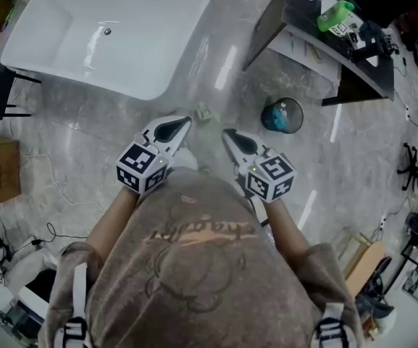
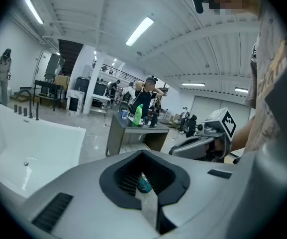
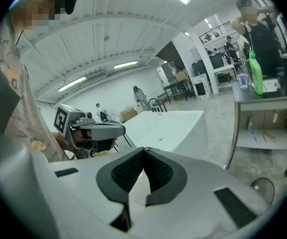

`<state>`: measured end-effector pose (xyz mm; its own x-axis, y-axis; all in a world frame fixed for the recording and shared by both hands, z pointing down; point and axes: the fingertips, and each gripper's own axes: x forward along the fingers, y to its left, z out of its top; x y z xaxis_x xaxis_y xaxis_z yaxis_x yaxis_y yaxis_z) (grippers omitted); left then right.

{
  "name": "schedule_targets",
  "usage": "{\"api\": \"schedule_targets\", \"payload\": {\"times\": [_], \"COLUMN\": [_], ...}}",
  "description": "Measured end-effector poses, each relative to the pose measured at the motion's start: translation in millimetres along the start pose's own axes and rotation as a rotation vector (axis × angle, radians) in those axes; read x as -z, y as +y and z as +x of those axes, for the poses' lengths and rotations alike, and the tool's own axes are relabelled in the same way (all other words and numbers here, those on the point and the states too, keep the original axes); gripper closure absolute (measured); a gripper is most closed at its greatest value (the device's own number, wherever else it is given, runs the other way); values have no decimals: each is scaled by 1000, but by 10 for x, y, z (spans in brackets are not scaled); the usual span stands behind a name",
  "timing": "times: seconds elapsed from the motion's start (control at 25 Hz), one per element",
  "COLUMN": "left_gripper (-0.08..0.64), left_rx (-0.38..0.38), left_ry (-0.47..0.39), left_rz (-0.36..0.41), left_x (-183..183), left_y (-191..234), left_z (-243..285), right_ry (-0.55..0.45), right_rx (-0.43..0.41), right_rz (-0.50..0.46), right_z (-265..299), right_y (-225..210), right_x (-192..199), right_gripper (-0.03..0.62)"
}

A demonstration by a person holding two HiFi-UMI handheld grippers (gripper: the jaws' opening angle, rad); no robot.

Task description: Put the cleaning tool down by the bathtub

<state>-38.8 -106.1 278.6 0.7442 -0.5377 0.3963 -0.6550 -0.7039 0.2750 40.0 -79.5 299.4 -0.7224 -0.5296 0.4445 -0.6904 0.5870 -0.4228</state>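
- Both grippers are held in front of the person's chest, well above the floor, and neither one carries anything. The left gripper has its fingers pressed together at the tips, with only an empty slit behind them. The right gripper has its fingers closed in the same way, on nothing.
- One small pale object lies on the grey marble floor, just beside the near corner of the white rectangular bathtub. It is too small to tell its shape, but from its place I judge it to be the cleaning tool.
- If so, the putting-down step looks already done: the tool rests by the tub and both grippers are well apart from it.
- Little seems left for the next move. If the tool should lie closer to the tub wall, one gripper must go down to it, spread its fingers around it and shift it gently. It should also stay away from the round teal bin, which stands near on the right.
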Motion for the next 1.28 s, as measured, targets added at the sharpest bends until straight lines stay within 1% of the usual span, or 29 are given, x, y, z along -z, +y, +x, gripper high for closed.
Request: {"api": "schedule_targets", "payload": {"times": [0.16, 0.24, 0.36, 0.44, 0.56, 0.76, 1.08, 1.28], "left_gripper": [554, 554, 554, 554, 554, 554, 554, 554], "left_rx": [10, 22, 28, 22, 23, 32, 15, -6], "left_ry": [-29, -47, -70, -82, -91, -79, -72, -77], "left_rz": [54, 91, 132, 138, 135, 126, 120, 102], "left_x": [-167, -249, -343, -377, -385, -300, -200, -164], "left_y": [-109, -150, -158, -157, -195, -263, -312, -279], "left_z": [-140, -181, -195, -215, -261, -244, -340, -364], "right_ry": [-101, -142, -192, -212, -215, -234, -220, -208], "right_rx": [-19, -28, -11, -5, 2, -20, -27, -39], "right_rz": [-124, -163, -205, -203, -189, -189, -174, -175], "right_z": [-173, -237, -284, -309, -354, -373, -406, -378], "right_y": [264, 368, 405, 423, 464, 458, 498, 493], "right_x": [-295, -406, -522, -555, -556, -573, -494, -445], "right_gripper": [586, 586, 588, 588, 588, 588, 588, 588]}}
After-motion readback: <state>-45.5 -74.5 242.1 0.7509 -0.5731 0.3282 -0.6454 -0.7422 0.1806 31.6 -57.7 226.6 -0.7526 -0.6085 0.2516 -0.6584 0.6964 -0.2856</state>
